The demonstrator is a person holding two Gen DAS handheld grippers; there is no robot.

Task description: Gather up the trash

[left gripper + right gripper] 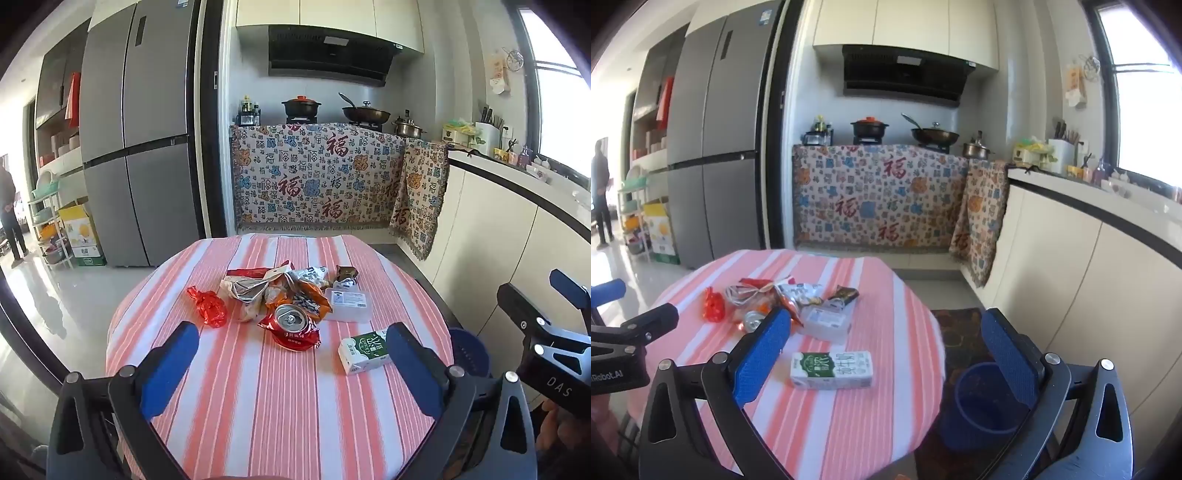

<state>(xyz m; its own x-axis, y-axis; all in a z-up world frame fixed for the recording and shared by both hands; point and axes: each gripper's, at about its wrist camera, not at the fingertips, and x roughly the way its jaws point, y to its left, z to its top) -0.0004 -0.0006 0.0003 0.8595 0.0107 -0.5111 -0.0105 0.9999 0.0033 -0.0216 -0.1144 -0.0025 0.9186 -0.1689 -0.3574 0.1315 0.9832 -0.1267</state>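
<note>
Nearest, both tools hang over the near edge of the round desk (pixel 258 406) with its pink-and-white striped cloth. The left gripper (pixel 291 365) has its jaws spread wide and holds nothing; the right gripper (pixel 886 354) is likewise wide open and empty, off the desk's near right side.

Just beyond the right gripper lies the white-and-green rectangular milk carton (pixel 831 370), flat on its side and apart from the rest. To its right, down on the floor beside the desk, stands the dark blue round plastic bin (pixel 982 406), partly hidden behind the right jaw. The carton sits close to the desk's right edge, so a sideways nudge from a blue pad could push it off onto the floor and miss the bin.

Farther in lies the heap: a crushed silver-topped drink can (pixel 291 319) resting on a red foil wrapper (pixel 295 338), a clear plastic lidded box (pixel 349 304) to its right, orange and silver snack bags (pixel 291 288) behind, a crumpled red cellophane wrapper (pixel 208 306) on the left, and a small dark wrapper (pixel 347 274) farthest away.

The risks I judge here: the can may roll or slip from smooth pads; the thin wrappers may drag neighbours along; and the loose cloth may bunch if the jaws close too low on it.
</note>
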